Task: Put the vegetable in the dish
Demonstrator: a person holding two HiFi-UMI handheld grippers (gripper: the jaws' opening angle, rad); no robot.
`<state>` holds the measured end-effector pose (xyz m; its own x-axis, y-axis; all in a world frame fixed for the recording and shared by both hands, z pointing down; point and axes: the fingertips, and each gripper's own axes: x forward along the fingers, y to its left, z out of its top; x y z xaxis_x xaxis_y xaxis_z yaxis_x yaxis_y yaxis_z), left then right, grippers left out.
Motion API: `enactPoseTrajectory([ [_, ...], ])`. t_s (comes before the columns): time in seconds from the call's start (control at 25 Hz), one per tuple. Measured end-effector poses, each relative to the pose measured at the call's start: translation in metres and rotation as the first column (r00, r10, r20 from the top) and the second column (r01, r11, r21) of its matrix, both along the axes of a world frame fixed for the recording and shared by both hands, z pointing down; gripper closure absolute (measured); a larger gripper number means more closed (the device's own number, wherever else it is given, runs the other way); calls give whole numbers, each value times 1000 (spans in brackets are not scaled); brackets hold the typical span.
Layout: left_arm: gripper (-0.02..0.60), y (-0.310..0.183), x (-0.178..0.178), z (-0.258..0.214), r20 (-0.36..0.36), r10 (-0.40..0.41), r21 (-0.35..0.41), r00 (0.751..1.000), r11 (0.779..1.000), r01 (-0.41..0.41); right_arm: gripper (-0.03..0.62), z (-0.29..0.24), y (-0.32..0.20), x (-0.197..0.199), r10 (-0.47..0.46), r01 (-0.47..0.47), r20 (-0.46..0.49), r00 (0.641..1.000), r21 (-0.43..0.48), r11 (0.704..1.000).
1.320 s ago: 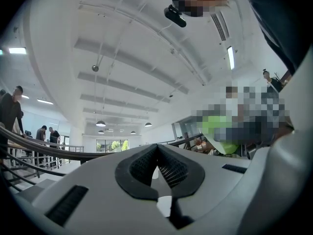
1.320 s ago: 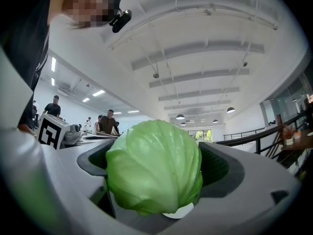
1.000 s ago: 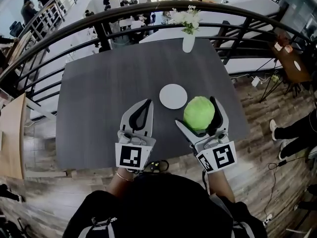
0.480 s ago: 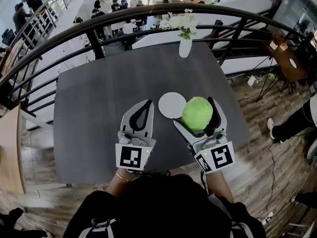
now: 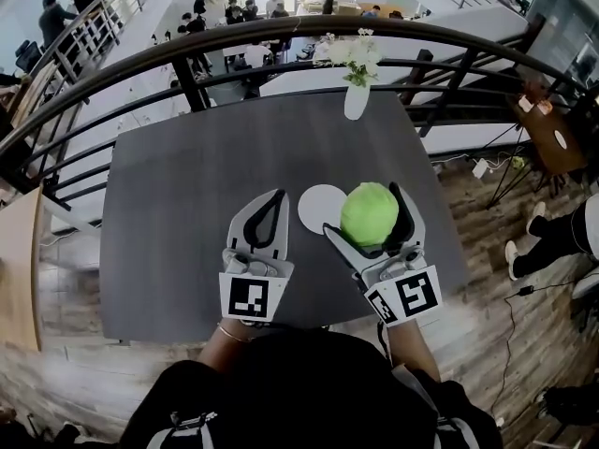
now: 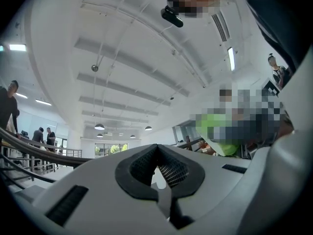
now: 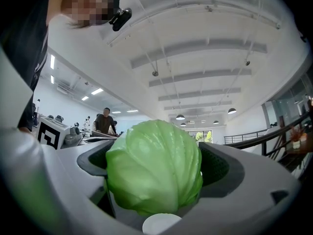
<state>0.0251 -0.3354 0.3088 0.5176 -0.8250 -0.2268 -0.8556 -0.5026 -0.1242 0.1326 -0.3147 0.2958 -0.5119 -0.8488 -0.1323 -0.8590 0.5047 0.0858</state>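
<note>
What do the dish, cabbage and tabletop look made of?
The dish is white, smooth, matte: ceramic or plastic, can't tell. The cabbage has even light-green, slightly glossy veined leaves: real or a plastic replica. The tabletop is dark grey, matte, faintly grained: probably laminate or stained wood.

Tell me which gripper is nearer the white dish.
Right. The right gripper, shut on the cabbage, overlaps the right edge of the dish; the left gripper, shut and empty, sits just off its left edge.

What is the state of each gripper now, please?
Left gripper: closed, holding nothing.
Right gripper: closed on the green cabbage.
</note>
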Motion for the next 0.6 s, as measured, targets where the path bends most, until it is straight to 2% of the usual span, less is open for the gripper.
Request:
enactPoseTrajectory([
  [0.32,577,-13,6,5,6,-6,-3,1000,1000,6,75,10,-13,6,-3,2,-9,1000,-23,1000],
  [0.6,577,-29,8,17,1,-12,-39,1000,999,12,76,21,-27,8,-8,7,-13,1000,-49,999],
])
